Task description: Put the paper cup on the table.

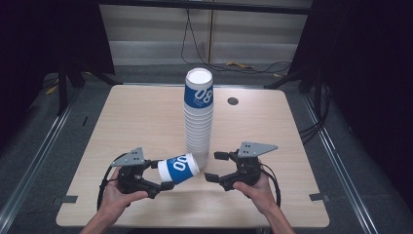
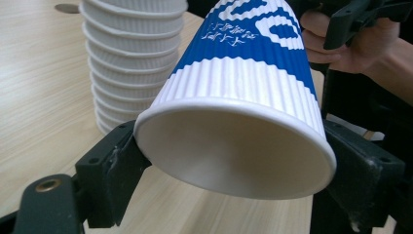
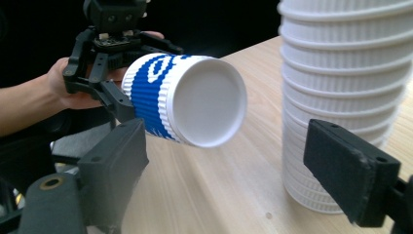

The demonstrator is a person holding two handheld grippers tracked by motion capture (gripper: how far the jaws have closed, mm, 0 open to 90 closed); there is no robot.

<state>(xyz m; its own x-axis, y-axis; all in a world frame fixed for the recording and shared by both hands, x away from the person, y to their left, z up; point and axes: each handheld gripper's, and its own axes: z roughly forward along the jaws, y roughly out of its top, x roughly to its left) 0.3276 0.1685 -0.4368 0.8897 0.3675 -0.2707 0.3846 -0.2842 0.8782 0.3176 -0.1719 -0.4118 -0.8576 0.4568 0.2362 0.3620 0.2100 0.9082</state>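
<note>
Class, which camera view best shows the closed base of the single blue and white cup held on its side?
The right gripper view: the cup's round white base faces that camera squarely. The high view shows the cup small and side-on in the left gripper. The left gripper view looks into its open mouth instead.

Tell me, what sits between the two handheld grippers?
The blue-and-white cup, lying sideways in the left gripper, points toward the open right gripper; the high view shows it, with the cup stack just behind.
</note>
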